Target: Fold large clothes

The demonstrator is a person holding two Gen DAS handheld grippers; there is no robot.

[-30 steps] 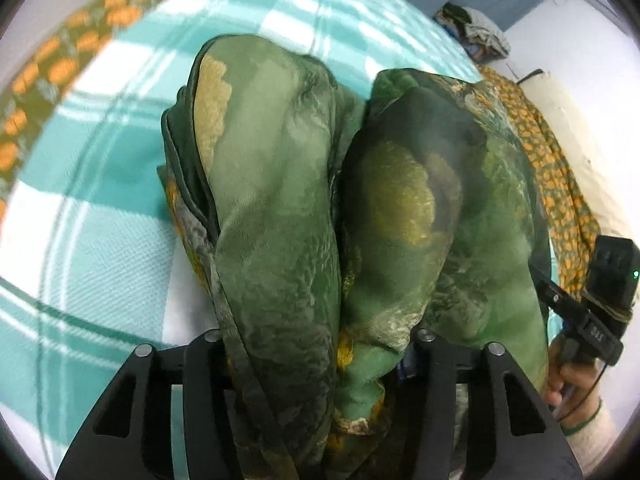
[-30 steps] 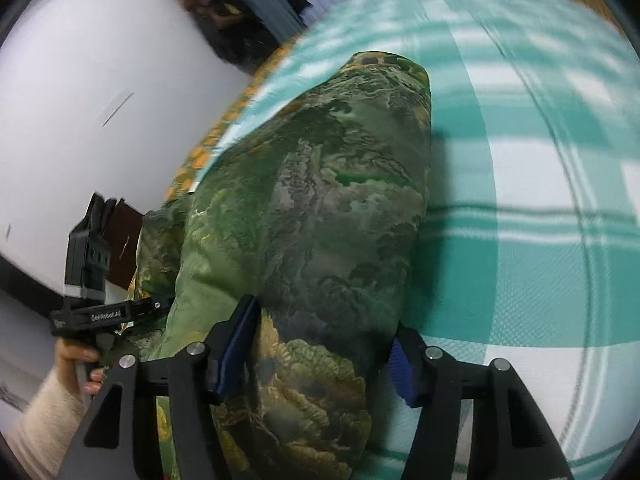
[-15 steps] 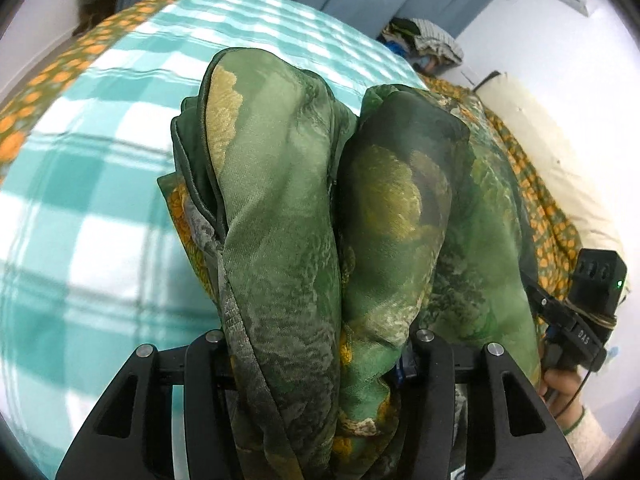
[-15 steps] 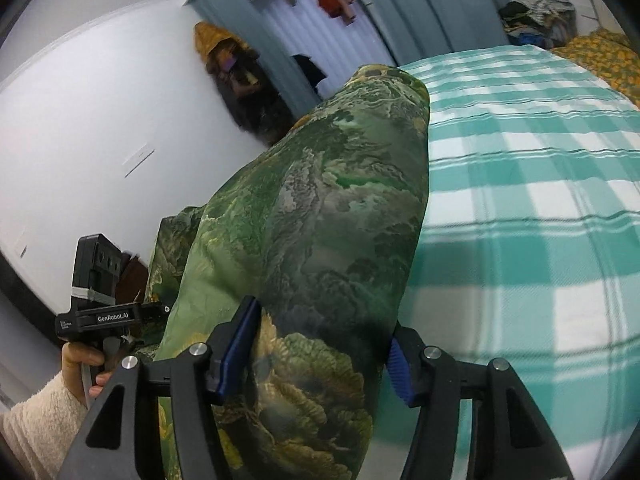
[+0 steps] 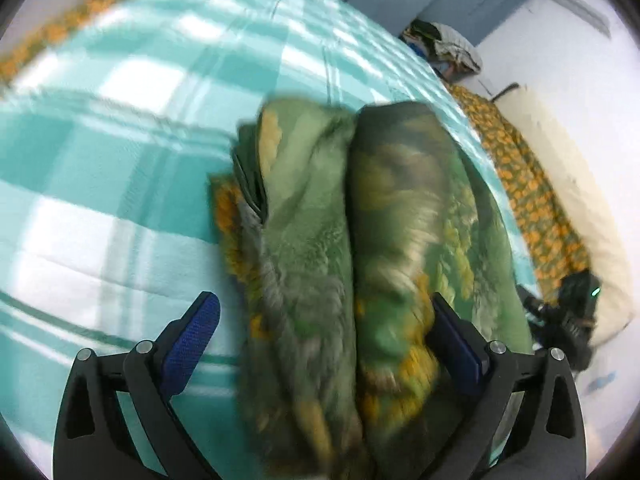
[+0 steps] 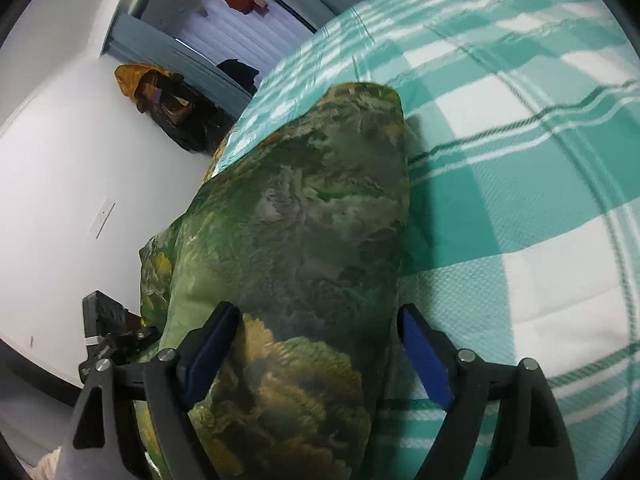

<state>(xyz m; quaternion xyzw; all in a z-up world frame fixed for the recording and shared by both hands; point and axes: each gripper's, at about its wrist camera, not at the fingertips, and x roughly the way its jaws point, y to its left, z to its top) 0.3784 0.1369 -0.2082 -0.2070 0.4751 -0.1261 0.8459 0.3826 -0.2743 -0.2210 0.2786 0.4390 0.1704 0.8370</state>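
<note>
One folded green landscape-print garment, in two rolled halves toward twelve o'clock on the checked bed, lies between both grippers' opening, unclamped jaws.

Your left claw is matte black plastic, each finger an angular frame with triangular cut-outs and round silver screw heads along the top edge. Its pads are deep blue with a fine woven texture. Your right claw is built the same: black frames, silver screws, blue pads. Seen from the right wrist camera, the other unit's black housing carries white lettering, too small to read. A fluffy cream sleeve shows at the bottom left.
</note>
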